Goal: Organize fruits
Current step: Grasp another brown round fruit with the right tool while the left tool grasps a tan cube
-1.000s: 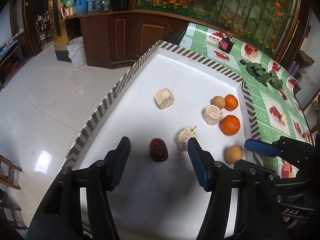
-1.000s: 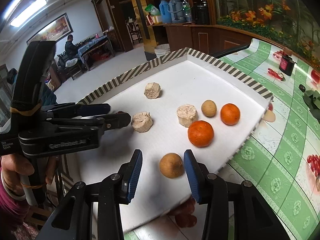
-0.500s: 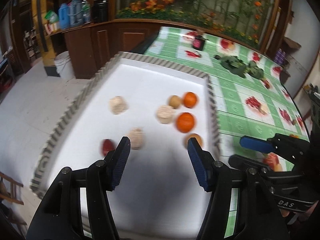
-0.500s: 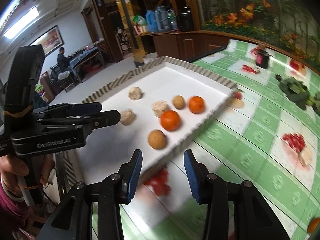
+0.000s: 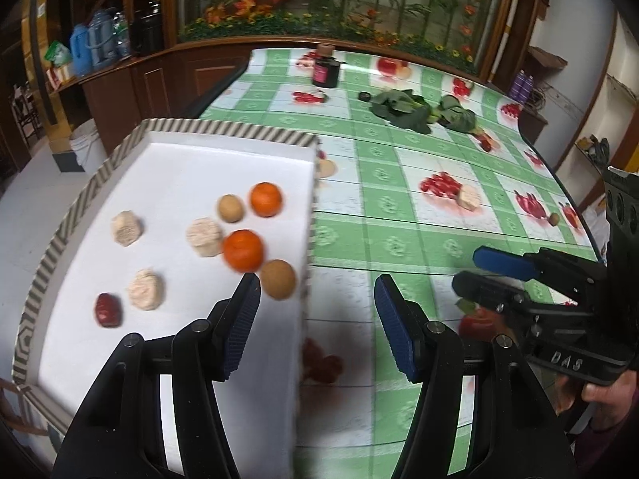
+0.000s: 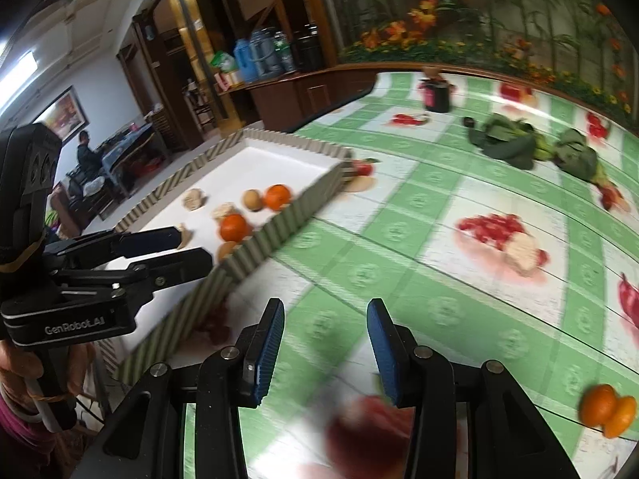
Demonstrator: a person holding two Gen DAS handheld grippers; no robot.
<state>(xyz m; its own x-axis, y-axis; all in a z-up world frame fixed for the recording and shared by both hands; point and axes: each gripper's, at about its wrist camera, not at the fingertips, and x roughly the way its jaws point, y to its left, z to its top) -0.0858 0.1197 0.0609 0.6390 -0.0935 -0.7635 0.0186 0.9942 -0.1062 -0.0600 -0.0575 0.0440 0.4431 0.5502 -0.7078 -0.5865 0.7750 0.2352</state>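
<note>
A white tray (image 5: 187, 159) with a striped rim sits at the table's left end and also shows in the right wrist view (image 6: 275, 159). It holds two oranges (image 5: 243, 249), two round brown fruits (image 5: 278, 279), three pale chunks (image 5: 145, 289) and a dark red fruit (image 5: 108, 309). My left gripper (image 5: 317, 319) is open and empty over the tray's right edge. My right gripper (image 6: 325, 347) is open and empty above the green tablecloth, right of the tray. It appears in the left wrist view (image 5: 491, 275). A pale chunk (image 6: 523, 255) lies on the cloth. Two oranges (image 6: 607, 409) lie at lower right.
The green checked tablecloth (image 5: 399, 199) has printed fruit pictures. Leafy greens (image 5: 419, 109) and a dark jar (image 5: 325, 72) lie at the far side. A small brown fruit (image 5: 553, 219) sits near the right edge. The floor drops off left of the tray.
Both grippers have swung right, away from the tray's fruits toward the tablecloth. The tray now sits left in both views. Both grippers stay open.
</note>
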